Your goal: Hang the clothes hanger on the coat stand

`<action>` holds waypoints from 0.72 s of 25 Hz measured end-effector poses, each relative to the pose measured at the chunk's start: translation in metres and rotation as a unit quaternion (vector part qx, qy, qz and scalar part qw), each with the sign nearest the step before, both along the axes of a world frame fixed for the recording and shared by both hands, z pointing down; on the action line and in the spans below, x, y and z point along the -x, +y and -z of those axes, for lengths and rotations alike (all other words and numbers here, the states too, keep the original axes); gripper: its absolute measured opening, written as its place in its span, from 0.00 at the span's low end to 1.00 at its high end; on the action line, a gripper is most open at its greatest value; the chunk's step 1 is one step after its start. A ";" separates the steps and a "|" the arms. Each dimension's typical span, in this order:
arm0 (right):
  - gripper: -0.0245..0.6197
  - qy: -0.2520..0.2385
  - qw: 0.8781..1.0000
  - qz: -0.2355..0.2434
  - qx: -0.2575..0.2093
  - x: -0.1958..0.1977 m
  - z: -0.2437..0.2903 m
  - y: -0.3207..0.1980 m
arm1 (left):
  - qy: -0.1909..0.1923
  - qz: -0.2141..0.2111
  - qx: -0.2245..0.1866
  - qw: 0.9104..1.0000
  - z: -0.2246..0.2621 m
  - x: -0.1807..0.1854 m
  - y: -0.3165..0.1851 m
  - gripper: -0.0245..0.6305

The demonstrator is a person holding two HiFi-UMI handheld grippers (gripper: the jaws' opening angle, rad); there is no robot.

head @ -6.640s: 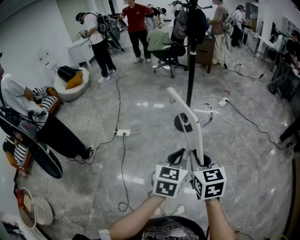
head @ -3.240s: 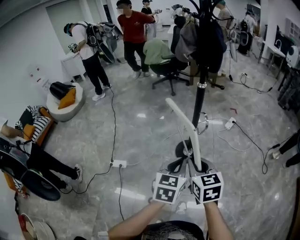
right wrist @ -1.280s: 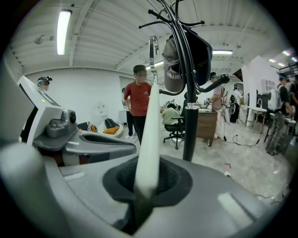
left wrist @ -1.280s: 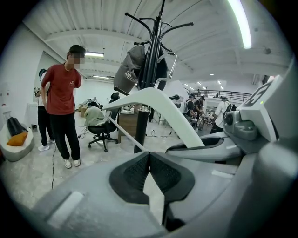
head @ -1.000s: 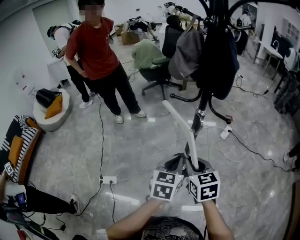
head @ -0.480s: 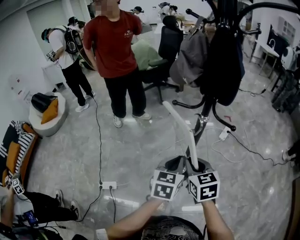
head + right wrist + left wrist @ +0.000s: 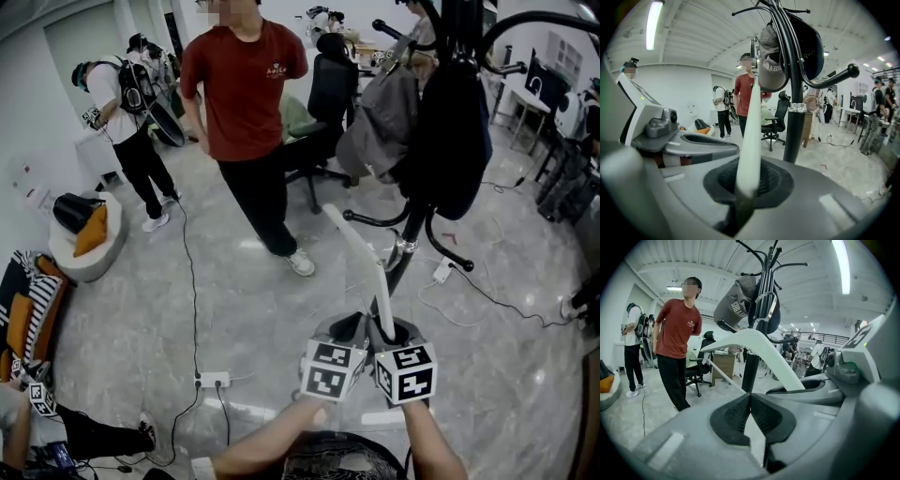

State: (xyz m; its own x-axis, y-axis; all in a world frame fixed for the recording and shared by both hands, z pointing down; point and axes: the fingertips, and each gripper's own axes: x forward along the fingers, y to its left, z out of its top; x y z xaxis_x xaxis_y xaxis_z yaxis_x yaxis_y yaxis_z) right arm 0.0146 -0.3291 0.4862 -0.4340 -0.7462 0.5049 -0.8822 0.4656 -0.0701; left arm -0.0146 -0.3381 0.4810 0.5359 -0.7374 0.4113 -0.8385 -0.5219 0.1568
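Hanger: the clothes hanger (image 7: 361,253) slants up and away from both jaws, its long axis aimed at the coat stand (image 7: 405,246).
Jaws: the right gripper (image 7: 747,180) clamps the hanger's thick arm; the left gripper (image 7: 749,404) pinches its thin bar.
Nearer: the right gripper.

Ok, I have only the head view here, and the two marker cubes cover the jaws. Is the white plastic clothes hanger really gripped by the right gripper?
Observer: Yes. In the right gripper view, the right gripper has its jaws clamped on the thick arm of the white plastic clothes hanger, which rises straight out from between them.
Operator: Good. And the left one, does it hold anything?
Observer: In the left gripper view, the left gripper has its jaws closed at the tips, exactly where the hanger's thin rod ends, so the rod seems pinched there.
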 end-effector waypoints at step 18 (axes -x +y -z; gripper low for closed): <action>0.09 0.006 1.000 -0.016 0.011 -0.001 -0.017 -0.033 | 0.003 -0.014 0.006 1.000 -0.012 0.001 -0.031 0.04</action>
State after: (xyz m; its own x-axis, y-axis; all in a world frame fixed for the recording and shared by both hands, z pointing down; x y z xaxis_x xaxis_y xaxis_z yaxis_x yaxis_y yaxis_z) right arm 0.0160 -0.3625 0.5035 -0.4040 -0.7480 0.5265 -0.8972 0.4364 -0.0685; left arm -0.0161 -0.3692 0.4931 0.5589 -0.7173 0.4161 -0.8225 -0.5432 0.1684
